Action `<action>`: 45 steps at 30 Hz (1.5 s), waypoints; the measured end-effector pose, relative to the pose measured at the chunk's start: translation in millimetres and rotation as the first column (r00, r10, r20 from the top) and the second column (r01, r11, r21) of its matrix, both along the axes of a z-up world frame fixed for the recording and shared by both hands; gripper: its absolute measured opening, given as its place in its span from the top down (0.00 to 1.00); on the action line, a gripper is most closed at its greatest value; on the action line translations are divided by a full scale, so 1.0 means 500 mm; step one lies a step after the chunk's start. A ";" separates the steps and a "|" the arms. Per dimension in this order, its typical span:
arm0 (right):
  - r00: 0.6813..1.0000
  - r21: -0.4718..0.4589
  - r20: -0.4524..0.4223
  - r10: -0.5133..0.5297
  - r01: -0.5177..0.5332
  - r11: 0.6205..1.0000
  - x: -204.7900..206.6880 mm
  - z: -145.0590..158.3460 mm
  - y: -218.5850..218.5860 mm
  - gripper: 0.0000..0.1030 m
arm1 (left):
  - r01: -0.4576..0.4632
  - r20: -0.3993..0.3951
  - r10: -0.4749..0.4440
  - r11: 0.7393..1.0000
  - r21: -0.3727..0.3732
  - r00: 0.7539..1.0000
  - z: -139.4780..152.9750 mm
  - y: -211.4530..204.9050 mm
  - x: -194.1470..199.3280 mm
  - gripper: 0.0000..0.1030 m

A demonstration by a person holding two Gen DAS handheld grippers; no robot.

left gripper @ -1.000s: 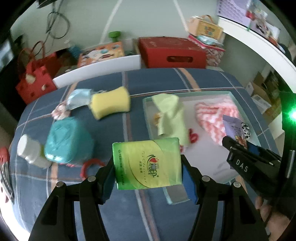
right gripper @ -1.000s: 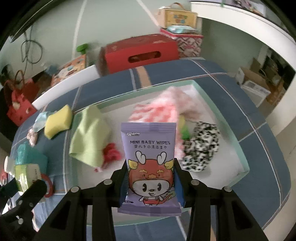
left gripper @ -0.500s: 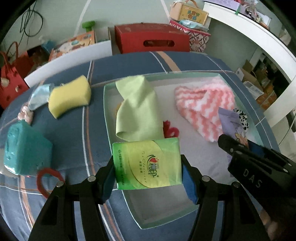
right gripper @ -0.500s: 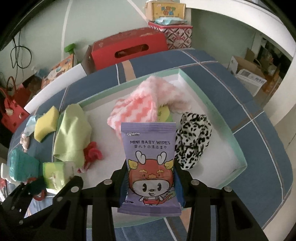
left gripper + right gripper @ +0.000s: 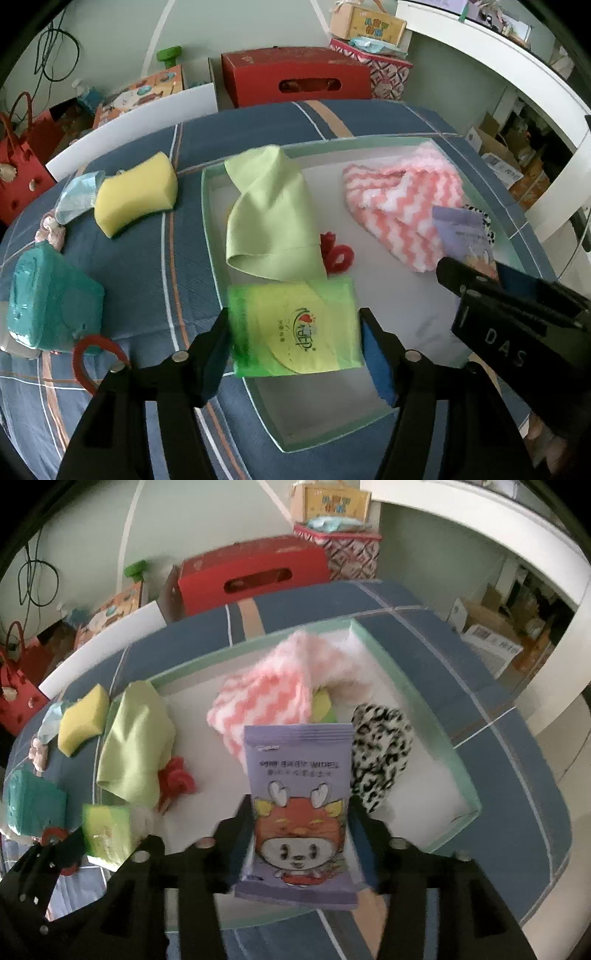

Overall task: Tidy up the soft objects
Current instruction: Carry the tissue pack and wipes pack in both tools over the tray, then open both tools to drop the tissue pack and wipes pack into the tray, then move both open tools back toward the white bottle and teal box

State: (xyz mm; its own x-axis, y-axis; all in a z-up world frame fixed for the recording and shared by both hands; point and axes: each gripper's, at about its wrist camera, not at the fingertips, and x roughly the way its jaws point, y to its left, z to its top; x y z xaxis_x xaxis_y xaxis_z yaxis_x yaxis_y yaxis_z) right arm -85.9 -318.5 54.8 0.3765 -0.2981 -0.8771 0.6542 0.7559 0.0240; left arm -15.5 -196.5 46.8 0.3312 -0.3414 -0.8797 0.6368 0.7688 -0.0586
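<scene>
My left gripper (image 5: 293,339) is shut on a green tissue pack (image 5: 293,326), held over the near left part of the pale green tray (image 5: 207,206). My right gripper (image 5: 299,830) is shut on a purple baby wipes pack (image 5: 299,805), held over the tray's near edge (image 5: 458,746). In the tray lie a light green cloth (image 5: 271,218), a pink zigzag towel (image 5: 402,199), a red hair tie (image 5: 336,254) and a leopard-print scrunchie (image 5: 380,753). The right gripper (image 5: 517,325) shows at the right of the left wrist view.
On the blue plaid bedcover (image 5: 147,266) left of the tray lie a yellow sponge (image 5: 135,194), a teal wipes pack (image 5: 51,299), a red ring (image 5: 98,360) and a light blue wrapper (image 5: 75,194). A red box (image 5: 295,75) stands beyond the bed.
Both grippers moved forward and down toward the tray with their packs. The left gripper shifted right, from over the bedcover to over the tray's left part.
</scene>
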 end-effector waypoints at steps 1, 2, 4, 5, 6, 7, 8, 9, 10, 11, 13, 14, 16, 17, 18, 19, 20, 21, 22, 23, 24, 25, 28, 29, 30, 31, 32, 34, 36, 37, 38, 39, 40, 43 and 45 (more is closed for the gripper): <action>1.000 -0.008 0.006 -0.003 0.003 1.000 -0.002 0.006 0.000 0.38 | -0.003 0.009 0.003 1.000 -0.003 1.000 0.006 0.003 -0.002 0.27; 1.000 -0.014 0.012 -0.005 0.005 1.000 -0.005 0.011 0.001 0.38 | -0.006 0.017 0.006 1.000 -0.010 1.000 0.013 0.007 -0.003 0.27; 1.000 -0.018 0.020 -0.009 0.009 1.000 -0.009 0.017 0.001 0.38 | -0.010 0.018 0.010 1.000 -0.020 1.000 0.021 0.013 -0.004 0.27; 1.000 -0.018 0.022 -0.010 0.010 1.000 -0.010 0.019 0.000 0.38 | -0.011 0.017 0.012 1.000 -0.023 1.000 0.024 0.016 -0.002 0.27; 1.000 -0.018 0.024 -0.011 0.011 1.000 -0.011 0.021 0.001 0.38 | -0.018 0.016 0.018 1.000 -0.024 1.000 0.026 0.019 0.000 0.27; 1.000 -0.018 0.025 -0.011 0.012 1.000 -0.011 0.022 0.001 0.37 | -0.032 0.017 0.032 0.999 -0.014 0.999 0.028 0.025 0.002 0.27; 1.000 -0.019 0.024 -0.011 0.012 1.000 -0.012 0.023 0.001 0.37 | -0.047 0.018 0.047 0.999 0.001 0.999 0.028 0.031 0.005 0.27; 1.000 -0.020 0.024 -0.011 0.012 1.000 -0.012 0.024 0.001 0.34 | -0.064 0.020 0.064 0.998 0.012 0.998 0.029 0.037 0.008 0.27; 1.000 -0.020 0.021 -0.011 0.011 1.000 -0.012 0.023 0.001 0.33 | -0.083 0.021 0.083 0.996 0.019 0.996 0.029 0.047 0.013 0.27; 1.000 -0.018 0.016 -0.009 0.009 1.000 -0.011 0.021 0.001 0.32 | -0.107 0.017 0.106 0.994 0.027 0.994 0.028 0.057 0.018 0.27; 1.000 -0.012 0.002 0.002 -0.002 1.000 -0.005 0.014 0.004 0.31 | -0.149 0.011 0.149 0.988 0.031 0.989 0.030 0.078 0.028 0.27; 1.000 -0.011 -0.003 0.006 -0.006 1.000 -0.004 0.011 0.007 0.30 | -0.173 0.011 0.173 0.984 0.030 0.985 0.033 0.090 0.033 0.27; 1.000 -0.013 -0.013 0.018 -0.019 1.000 0.001 0.008 0.013 0.28 | -0.207 0.011 0.207 0.978 0.026 0.978 0.038 0.111 0.044 0.27; 1.000 -0.015 -0.015 0.022 -0.022 1.000 0.003 0.007 0.016 0.27 | -0.218 0.010 0.217 0.976 0.022 0.976 0.040 0.116 0.046 0.27; 1.000 -0.018 -0.016 0.026 -0.027 0.999 0.004 0.007 0.018 0.26 | -0.232 0.007 0.232 0.972 0.016 0.973 0.043 0.125 0.051 0.27; 0.999 -0.021 -0.017 0.031 -0.031 0.999 0.006 0.007 0.020 0.26 | -0.247 0.003 0.247 0.969 0.009 0.969 0.046 0.133 0.054 0.27; 0.999 -0.023 -0.017 0.034 -0.034 0.999 0.007 0.007 0.022 0.25 | -0.255 -0.001 0.255 0.967 0.005 0.967 0.048 0.138 0.057 0.27; 0.999 -0.025 -0.019 0.035 -0.036 0.999 0.008 0.007 0.023 0.24 | -0.262 -0.003 0.262 0.965 0.002 0.965 0.050 0.145 0.059 0.27; 0.999 -0.027 -0.021 0.037 -0.037 0.999 0.009 0.007 0.025 0.24 | -0.264 -0.003 0.264 0.964 0.001 0.964 0.051 0.146 0.060 0.27; 0.999 -0.028 -0.022 0.037 -0.038 0.999 0.009 0.006 0.025 0.22 | -0.265 -0.003 0.265 0.964 0.001 0.964 0.052 0.146 0.061 0.27; 0.999 -0.031 -0.025 0.038 -0.039 0.999 0.010 0.005 0.027 0.20 | -0.264 -0.004 0.264 0.964 0.001 0.964 0.052 0.148 0.061 0.27; 0.999 -0.033 -0.027 0.038 -0.039 0.999 0.010 0.005 0.028 0.19 | -0.263 -0.006 0.263 0.965 0.000 0.965 0.052 0.149 0.062 0.27; 0.999 -0.037 -0.032 0.036 -0.037 0.999 0.012 0.002 0.031 0.04 | -0.258 -0.017 0.258 0.966 -0.006 0.966 0.050 0.149 0.062 0.19; 0.999 -0.036 -0.031 0.034 -0.035 0.999 0.012 0.002 0.031 0.00 | -0.259 -0.020 0.259 0.966 -0.009 0.966 0.049 0.148 0.061 0.09; 0.999 -0.037 -0.028 0.031 -0.032 0.999 0.011 0.002 0.031 0.00 | -0.261 -0.019 0.260 0.965 -0.015 0.965 0.049 0.147 0.060 0.08; 0.999 -0.038 -0.026 0.028 -0.029 0.999 0.011 0.003 0.031 0.00 | -0.264 -0.014 0.263 0.964 -0.019 0.965 0.049 0.147 0.059 0.08; 0.999 -0.038 -0.026 0.025 -0.026 0.999 0.011 0.002 0.030 0.00 | -0.264 -0.010 0.263 0.964 -0.018 0.965 0.048 0.146 0.058 0.08; 0.999 -0.038 -0.025 0.019 -0.020 0.999 0.010 0.003 0.029 0.00 | -0.263 0.000 0.263 0.965 -0.012 0.965 0.046 0.143 0.056 0.08; 1.000 -0.036 -0.026 0.014 -0.015 0.999 0.008 0.002 0.027 0.00 | -0.266 -0.001 0.266 0.964 -0.011 0.964 0.045 0.143 0.056 0.08; 1.000 -0.035 -0.027 0.012 -0.013 0.999 0.008 0.001 0.027 0.00 | -0.267 -0.005 0.267 0.964 -0.013 0.964 0.045 0.143 0.056 0.08; 1.000 -0.034 -0.027 0.013 -0.014 0.999 0.009 0.001 0.027 0.00 | -0.267 -0.009 0.267 0.964 -0.018 0.964 0.047 0.144 0.055 0.08; 1.000 -0.035 -0.027 0.015 -0.016 0.999 0.010 0.001 0.028 0.00 | -0.267 -0.009 0.266 0.964 -0.022 0.964 0.050 0.145 0.055 0.08; 0.999 -0.036 -0.027 0.017 -0.018 0.999 0.010 0.001 0.030 0.00 | -0.266 -0.008 0.266 0.964 -0.025 0.964 0.053 0.146 0.054 0.08; 1.000 -0.047 -0.021 0.020 -0.021 0.999 0.013 0.005 0.038 0.00 | -0.265 -0.010 0.265 0.963 -0.037 0.964 0.064 0.152 0.053 0.08; 1.000 -0.049 -0.005 0.017 -0.018 0.999 0.012 0.013 0.044 0.00 | -0.266 -0.012 0.266 0.963 -0.044 0.964 0.076 0.161 0.054 0.08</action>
State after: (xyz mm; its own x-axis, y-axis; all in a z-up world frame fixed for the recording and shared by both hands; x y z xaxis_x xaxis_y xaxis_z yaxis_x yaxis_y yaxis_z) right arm -79.8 -296.6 61.1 0.3784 -0.3345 -0.8631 0.6409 0.7675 -0.0165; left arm 11.3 -116.2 84.8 0.4100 -0.2811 -0.8677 0.4093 0.9069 -0.1003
